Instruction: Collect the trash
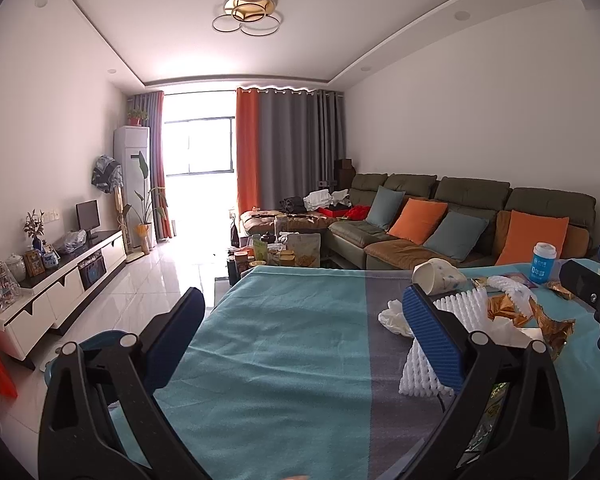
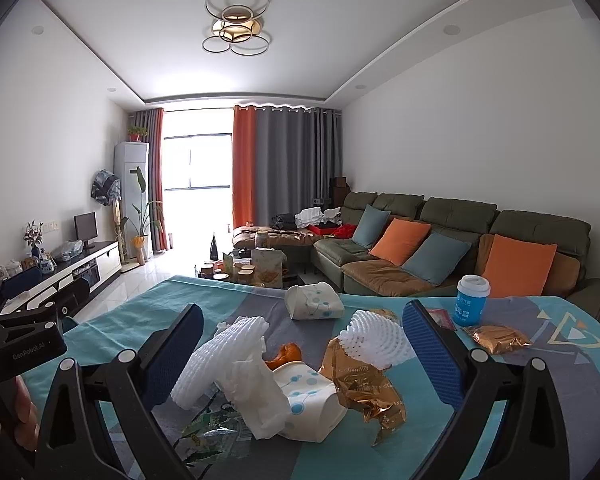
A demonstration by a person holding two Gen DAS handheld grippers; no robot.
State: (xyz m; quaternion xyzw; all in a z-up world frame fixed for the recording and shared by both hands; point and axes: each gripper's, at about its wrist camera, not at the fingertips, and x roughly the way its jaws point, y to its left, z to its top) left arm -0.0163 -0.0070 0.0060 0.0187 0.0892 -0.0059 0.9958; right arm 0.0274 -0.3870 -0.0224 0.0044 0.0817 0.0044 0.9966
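A: While the left claw [image 1: 304, 340] hangs spread wide and empty over bare cloth, the trash sits off to its right: white foam netting [image 1: 456, 308] just beside the right finger, gold wrappers [image 1: 512, 312] beyond it, a tipped paper cup [image 1: 436, 276] behind.

B: So I'd swing it right and close on one light piece at a time; foam and foil would likely slip from a shallow pinch.

A: From the right wrist, the right claw [image 2: 300, 356] is also spread, holding nothing, with the heap between its fingers: foam netting [image 2: 220, 356], a crushed dotted cup [image 2: 312, 404], a gold wrapper [image 2: 364, 384].

B: Lower, then squeeze the foam mid-body.

A: The tabletop [image 2: 520, 432] wears a teal-and-grey cloth; a blue cup [image 2: 472, 300] stands upright. Behind it: a green sofa [image 2: 440, 248] with orange cushions, curtains, a bright window.
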